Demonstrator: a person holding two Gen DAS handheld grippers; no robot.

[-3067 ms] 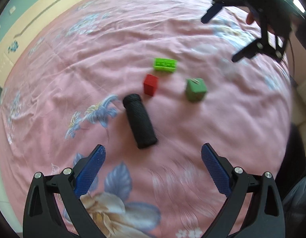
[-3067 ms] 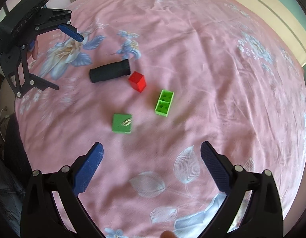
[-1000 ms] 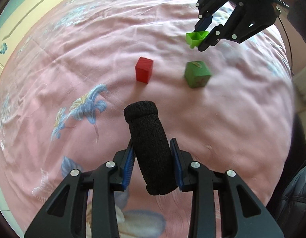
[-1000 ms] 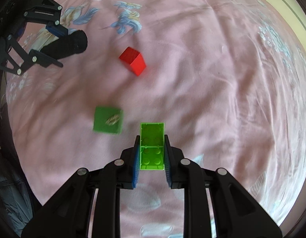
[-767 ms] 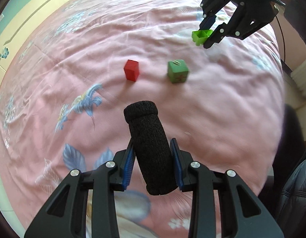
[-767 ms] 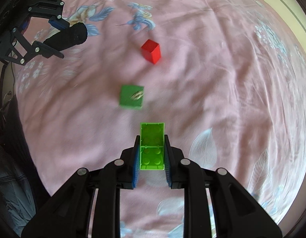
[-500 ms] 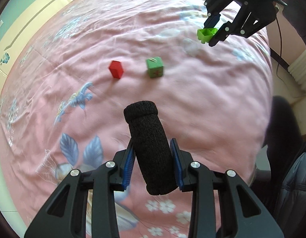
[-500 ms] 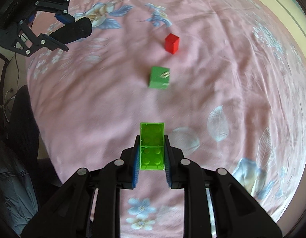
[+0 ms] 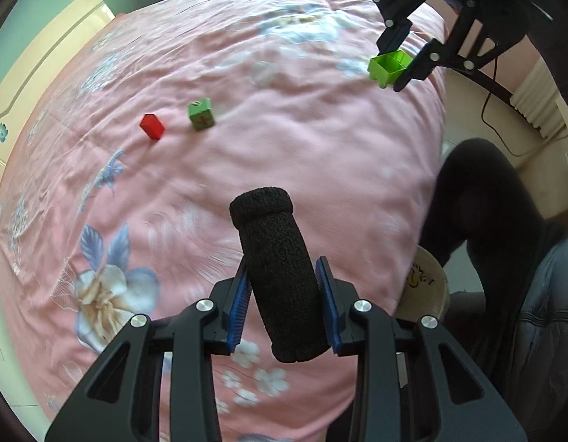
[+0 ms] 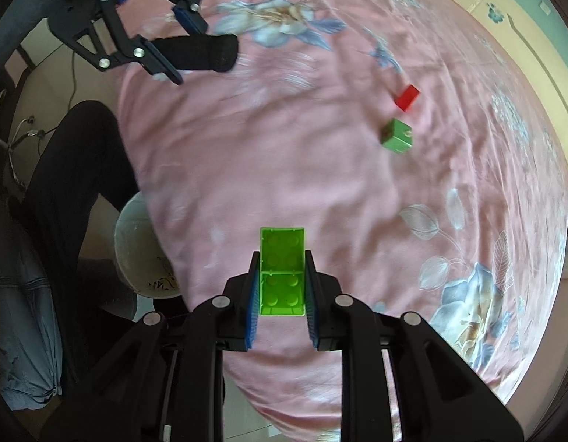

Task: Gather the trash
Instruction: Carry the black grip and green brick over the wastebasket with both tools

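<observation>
I have both grippers loaded. In the left wrist view the left gripper point(image 9: 284, 307) sits at the bottom centre, its blue pads pressed on either side of the black foam roll point(image 9: 280, 276), which juts up toward the middle of the frame. In the right wrist view the right gripper point(image 10: 282, 287) is clamped tight on the bright green brick point(image 10: 282, 270), hollow studded side facing the camera.

The roll looks soft and light (a knit or foam sleeve, I would guess); it gives under the pads, so I judge the hold near its lower half secure but springy, and it could wag if I swing fast. The brick is stiff, smooth plastic, and I hold it across its narrow width, flat walls against the pads. That should sit firm, though a slick wall could slip if the grip eases.

Two pieces lie on the pink floral bedspread point(image 9: 302, 154): a red cube point(image 9: 152, 126) and a green cube point(image 9: 200, 113), close together in the upper left of the left view and at the right of the right view. Both look small, hard and light; opposite flat faces are the place to pinch.

A white bowl-like bin point(image 10: 140, 254) peeks out beside the bed edge at lower left of the right view, next to a dark trouser leg point(image 10: 74, 169). I take it for the drop point.
</observation>
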